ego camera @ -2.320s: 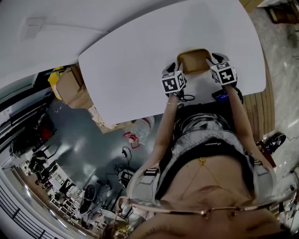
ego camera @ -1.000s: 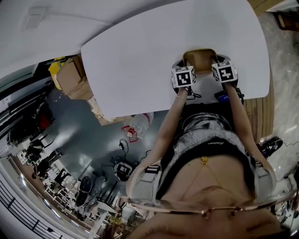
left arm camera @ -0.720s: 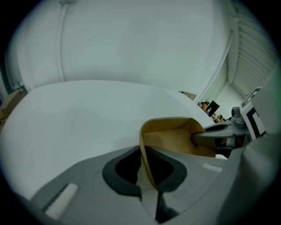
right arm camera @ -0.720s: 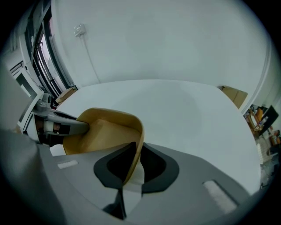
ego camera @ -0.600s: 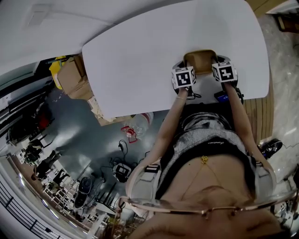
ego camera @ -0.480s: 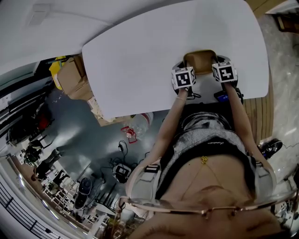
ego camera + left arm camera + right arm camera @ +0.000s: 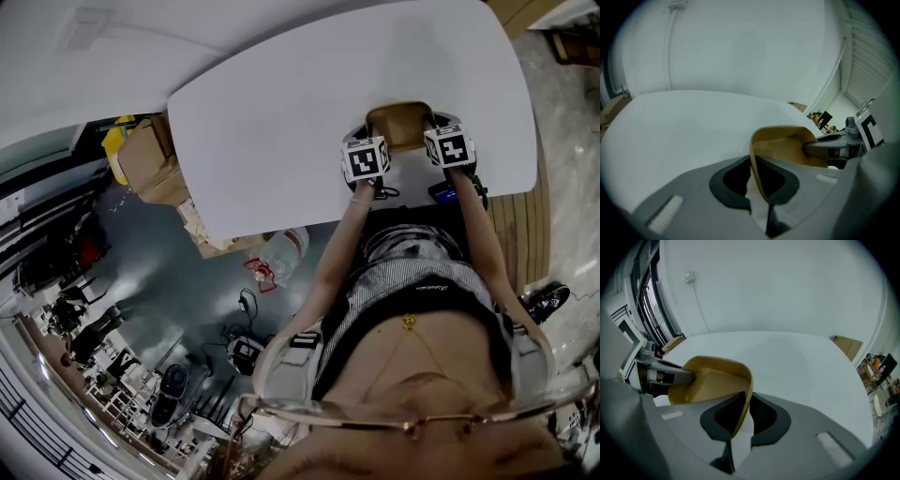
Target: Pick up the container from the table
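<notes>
The left gripper [image 7: 753, 185] pinches the left wall of the tan container [image 7: 401, 124]. The right gripper [image 7: 744, 420], whose jaws have just been closing, pinches the container's right wall.

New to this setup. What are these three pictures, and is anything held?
No robot: a person holds a two-jaw gripper in each hand. One picture comes from a camera on the person's head, looking down at a white table. The other two come from cameras on the grippers, looking along their jaws. On the table sits a tan container. The left gripper pinches one side wall; the right gripper pinches the opposite wall, its jaws having just closed on it. The marker cubes are part of the grippers.
</notes>
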